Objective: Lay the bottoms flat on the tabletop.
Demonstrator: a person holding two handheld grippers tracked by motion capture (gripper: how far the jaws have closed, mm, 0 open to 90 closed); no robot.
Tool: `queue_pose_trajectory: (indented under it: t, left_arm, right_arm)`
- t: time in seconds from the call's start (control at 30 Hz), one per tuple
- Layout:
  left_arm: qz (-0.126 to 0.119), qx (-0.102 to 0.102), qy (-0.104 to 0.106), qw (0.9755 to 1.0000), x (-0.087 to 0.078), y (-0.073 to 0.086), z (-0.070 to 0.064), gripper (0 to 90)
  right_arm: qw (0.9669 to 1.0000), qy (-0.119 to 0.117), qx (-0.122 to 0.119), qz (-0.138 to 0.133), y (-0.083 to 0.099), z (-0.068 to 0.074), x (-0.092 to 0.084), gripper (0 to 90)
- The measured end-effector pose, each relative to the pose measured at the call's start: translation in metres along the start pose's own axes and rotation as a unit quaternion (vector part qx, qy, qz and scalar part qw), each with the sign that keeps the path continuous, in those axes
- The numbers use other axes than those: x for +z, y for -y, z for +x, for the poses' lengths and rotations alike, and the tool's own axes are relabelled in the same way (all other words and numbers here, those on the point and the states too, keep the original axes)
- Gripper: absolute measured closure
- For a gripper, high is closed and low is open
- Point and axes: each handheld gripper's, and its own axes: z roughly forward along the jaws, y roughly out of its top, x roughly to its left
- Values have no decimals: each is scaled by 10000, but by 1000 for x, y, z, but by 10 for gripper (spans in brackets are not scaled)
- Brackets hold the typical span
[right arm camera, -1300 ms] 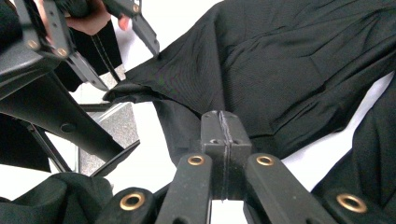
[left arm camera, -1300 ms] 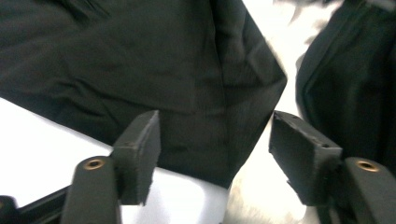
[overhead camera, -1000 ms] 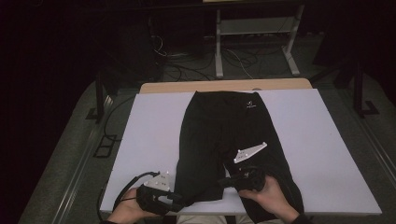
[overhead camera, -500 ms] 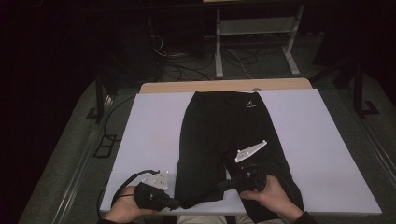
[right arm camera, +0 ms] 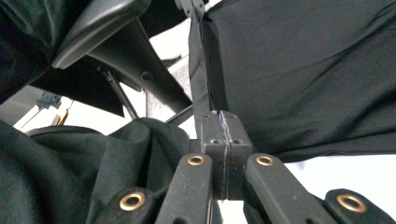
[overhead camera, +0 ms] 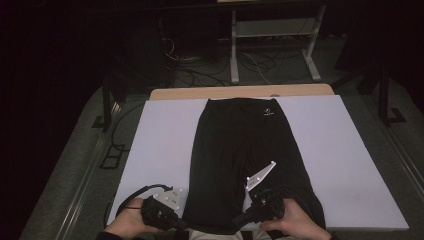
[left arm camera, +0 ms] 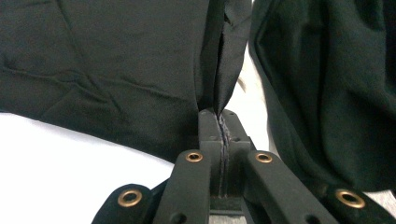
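A pair of black pants (overhead camera: 245, 145) lies flat on the white table top (overhead camera: 160, 145), waistband at the far side and leg hems at the near edge. My left gripper (overhead camera: 181, 224) is at the near hem, left of centre. In the left gripper view its jaws (left arm camera: 219, 116) are shut on a raised fold of the black fabric (left arm camera: 116, 70). My right gripper (overhead camera: 239, 220) reaches in from the right, its grey plate on top. In the right gripper view its jaws (right arm camera: 223, 116) are shut on a thin edge of the pants (right arm camera: 303, 70).
A wooden table edge (overhead camera: 200, 93) shows beyond the white top. Behind it stand a metal frame (overhead camera: 270, 35) and loose cables on the dark floor. Part of the other gripper's black body (right arm camera: 107, 28) looms close in the right gripper view. Bare white surface lies on both sides of the pants.
The right gripper and its grey plate have shifted slightly toward the near edge. The left gripper has barely moved, and the pants lie much as before.
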Motion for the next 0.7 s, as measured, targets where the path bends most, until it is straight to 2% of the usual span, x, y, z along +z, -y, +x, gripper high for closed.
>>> queue_pose_trajectory:
  t: [0.13, 0.3, 0.37, 0.43, 0.6, 0.7]
  left_arm:
    - [68, -13, 11, 10000, -1, 2, 1, 888]
    - [37, -17, 41, 10000, -2, 5, 2, 878]
    - [-5, -67, 120, 9999, -3, 6, 2, 817]
    - [-111, -133, 60, 9998, -5, 6, 1, 706]
    - [-436, -342, 16, 9985, -10, 6, 3, 513]
    - [-631, -409, -181, 9970, -12, 4, 5, 393]
  right_arm:
    - [9999, -39, 33, 104, 0, 0, 7, 889]
    - [9998, -104, 48, 172, 0, -1, 13, 877]
    - [9997, -131, 62, 186, 0, -2, 13, 854]
    - [9998, -129, 55, 132, 0, -2, 11, 801]
    - [9994, 250, -73, -235, -1, -1, -8, 673]
    - [9973, 511, -163, -492, -1, -2, -22, 586]
